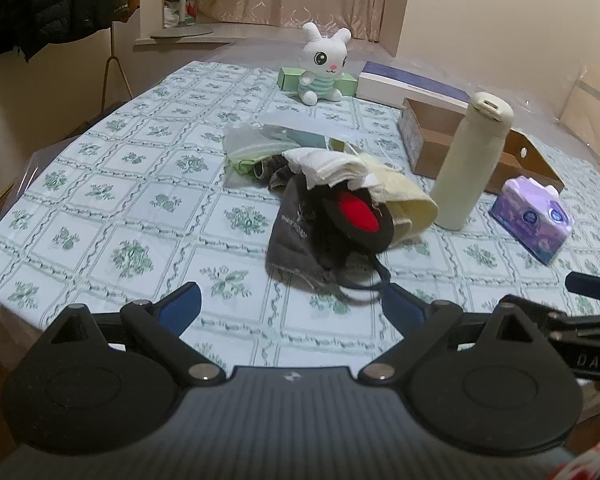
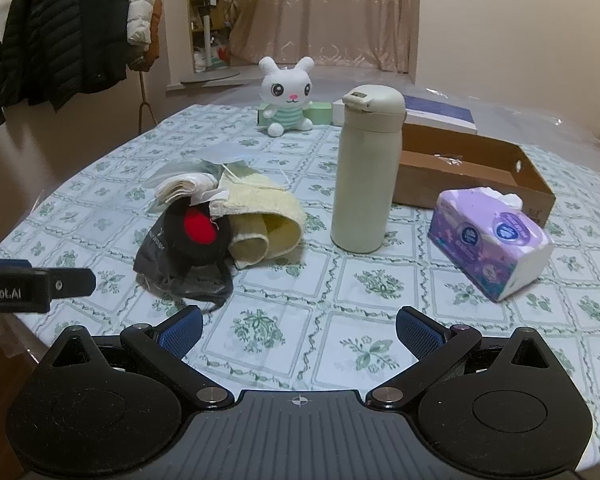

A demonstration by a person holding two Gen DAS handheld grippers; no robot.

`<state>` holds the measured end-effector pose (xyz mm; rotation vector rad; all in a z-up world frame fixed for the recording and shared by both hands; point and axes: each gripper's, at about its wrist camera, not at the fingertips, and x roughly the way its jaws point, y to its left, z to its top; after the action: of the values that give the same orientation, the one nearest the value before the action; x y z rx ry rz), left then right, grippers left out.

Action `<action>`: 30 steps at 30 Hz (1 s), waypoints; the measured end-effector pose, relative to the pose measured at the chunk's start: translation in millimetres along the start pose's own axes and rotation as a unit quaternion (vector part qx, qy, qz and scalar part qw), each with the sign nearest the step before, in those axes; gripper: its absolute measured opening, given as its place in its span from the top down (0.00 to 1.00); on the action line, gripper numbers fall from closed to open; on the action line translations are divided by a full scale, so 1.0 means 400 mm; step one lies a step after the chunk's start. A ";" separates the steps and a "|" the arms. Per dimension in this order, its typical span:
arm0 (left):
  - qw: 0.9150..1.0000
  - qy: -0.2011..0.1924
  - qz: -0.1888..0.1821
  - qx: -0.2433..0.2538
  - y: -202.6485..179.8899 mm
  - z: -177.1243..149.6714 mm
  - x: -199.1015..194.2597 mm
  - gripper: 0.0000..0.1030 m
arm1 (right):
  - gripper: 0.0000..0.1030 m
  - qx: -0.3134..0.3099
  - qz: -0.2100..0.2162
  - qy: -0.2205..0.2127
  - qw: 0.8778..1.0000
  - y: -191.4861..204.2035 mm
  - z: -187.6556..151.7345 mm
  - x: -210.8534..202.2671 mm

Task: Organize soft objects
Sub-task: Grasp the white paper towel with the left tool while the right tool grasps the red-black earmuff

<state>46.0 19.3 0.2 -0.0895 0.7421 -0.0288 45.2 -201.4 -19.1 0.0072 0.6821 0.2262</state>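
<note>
A heap of soft things lies mid-table: a dark grey pouch [image 1: 296, 236], a black plush with a red patch [image 1: 358, 212], a pale yellow towel [image 1: 404, 196] and white folded tissue [image 1: 324, 164]. The heap also shows in the right wrist view, with the pouch [image 2: 156, 256] and towel [image 2: 260, 216]. A white bunny plush [image 1: 322, 66] sits at the far edge, also seen in the right wrist view [image 2: 286, 96]. My left gripper [image 1: 292, 304] is open, just short of the pouch. My right gripper [image 2: 298, 328] is open over bare tablecloth.
A cream bottle [image 2: 366, 172] stands upright right of the heap. A purple tissue pack [image 2: 490, 240] lies beside an open cardboard box [image 2: 472, 172]. Green boxes [image 1: 288, 78] and a white-blue box [image 1: 412, 86] sit at the back. Coats [image 2: 68, 28] hang left.
</note>
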 end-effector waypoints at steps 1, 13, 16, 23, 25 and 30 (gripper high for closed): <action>1.000 0.000 -0.001 0.000 0.001 0.007 0.008 0.07 | 0.01 0.001 0.002 0.000 1.000 -0.002 0.003 0.007; 1.000 -0.005 -0.015 0.005 0.005 0.103 0.125 0.08 | 0.01 -0.002 0.023 -0.005 1.000 -0.013 0.053 0.112; 1.000 -0.005 -0.022 0.003 0.002 0.127 0.151 0.09 | 0.01 -0.006 0.023 -0.007 1.000 -0.014 0.064 0.136; 0.999 -0.009 -0.040 -0.002 -0.012 0.197 0.211 0.10 | 0.03 -0.007 0.031 -0.015 0.999 -0.019 0.083 0.184; 0.999 -0.010 -0.045 -0.005 -0.017 0.218 0.229 0.10 | 0.08 -0.006 0.036 -0.014 0.999 -0.020 0.089 0.198; 0.998 -0.002 -0.060 -0.005 -0.029 0.262 0.287 0.15 | 0.15 -0.004 0.050 -0.016 0.999 -0.018 0.100 0.230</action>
<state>201.4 8.4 0.9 -0.1429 0.7314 -0.1389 140.9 -186.5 -46.1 0.0381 0.6499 0.3237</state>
